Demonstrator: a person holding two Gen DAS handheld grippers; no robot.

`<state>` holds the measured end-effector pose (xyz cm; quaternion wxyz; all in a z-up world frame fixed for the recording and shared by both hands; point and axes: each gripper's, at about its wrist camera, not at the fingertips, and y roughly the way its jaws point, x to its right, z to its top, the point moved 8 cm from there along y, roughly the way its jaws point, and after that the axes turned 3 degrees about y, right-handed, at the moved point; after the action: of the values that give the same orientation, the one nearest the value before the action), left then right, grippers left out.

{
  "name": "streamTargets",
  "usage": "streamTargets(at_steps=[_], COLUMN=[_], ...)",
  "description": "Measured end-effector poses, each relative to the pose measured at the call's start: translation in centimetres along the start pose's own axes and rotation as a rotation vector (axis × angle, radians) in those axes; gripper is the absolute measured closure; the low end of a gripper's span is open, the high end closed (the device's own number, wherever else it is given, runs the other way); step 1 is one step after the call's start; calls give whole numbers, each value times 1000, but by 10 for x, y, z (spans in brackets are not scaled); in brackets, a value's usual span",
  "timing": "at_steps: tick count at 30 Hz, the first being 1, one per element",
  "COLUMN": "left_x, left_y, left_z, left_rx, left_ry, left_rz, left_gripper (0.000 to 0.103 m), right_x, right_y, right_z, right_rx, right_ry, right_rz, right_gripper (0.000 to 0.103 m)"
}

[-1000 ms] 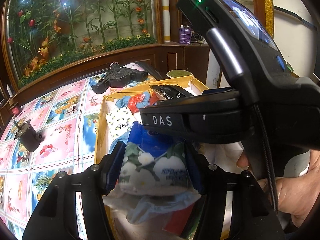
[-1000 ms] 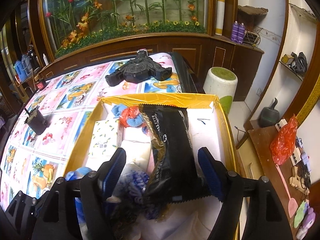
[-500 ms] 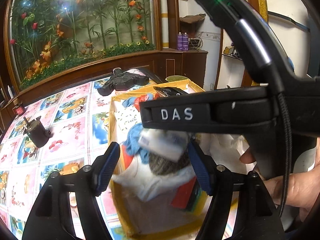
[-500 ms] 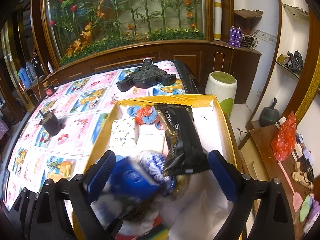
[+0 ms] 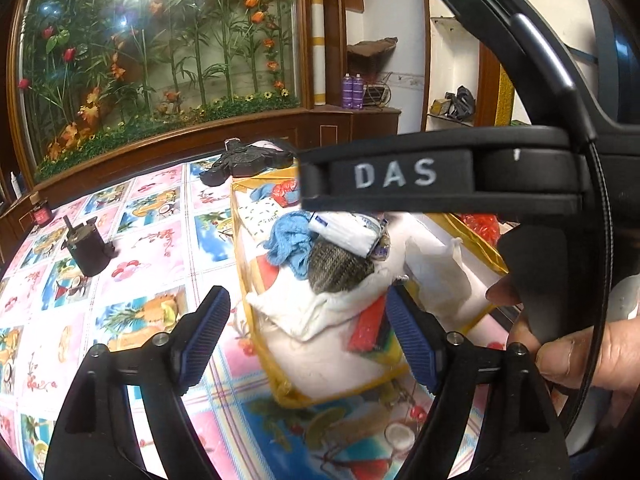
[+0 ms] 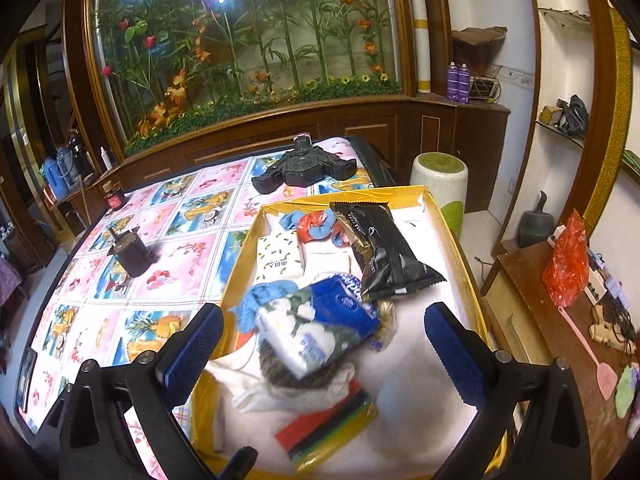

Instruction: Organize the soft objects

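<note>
Both grippers, left [image 5: 308, 336] and right [image 6: 324, 344], just spread wide, empty, tissue pack [image 6: 320, 328] now loose in box [image 6: 460, 240].

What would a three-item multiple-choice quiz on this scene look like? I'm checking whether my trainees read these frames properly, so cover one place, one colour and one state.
1. Where does the black snack packet lie?
A. inside the yellow box
B. on the tablecloth
C. on the stool

2. What colour are the pads on the right tool?
A. red
B. blue
C. green

3. How does the left tool stand?
A. shut on a cloth
B. shut on the tissue pack
C. open, gripping nothing

Answers:
1 A, the packet rests among the soft items within the box walls.
2 B, both pads show blue.
3 C, its jaws have just been opening and the pads stand apart, touching nothing.
</note>
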<state>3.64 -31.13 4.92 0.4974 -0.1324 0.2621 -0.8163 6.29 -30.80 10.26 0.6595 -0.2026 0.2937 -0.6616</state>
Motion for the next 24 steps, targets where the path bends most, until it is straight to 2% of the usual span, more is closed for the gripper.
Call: streamTargets(at_steps=[4,8,20,24], left_x=[-4,-11,-26,-26], left_y=[-7,-8,-18,-21], left_z=[-10,-16,-31,-34], left_rx=[7,-16,-35,-42], left_ry=[8,6,35,31], left_rz=[2,-2,43,23], left_gripper=[22,22,22,22], right_x=[-3,-4,-8,-9], right_y=[-12,-21,-55,-64], right_z=[-9,-21,-72,-92], right_rx=[24,54,104,114], right_ry=[27,35,38,36], right_rz=[-3,-42,-110,-140], right_gripper=[1,1,1,1])
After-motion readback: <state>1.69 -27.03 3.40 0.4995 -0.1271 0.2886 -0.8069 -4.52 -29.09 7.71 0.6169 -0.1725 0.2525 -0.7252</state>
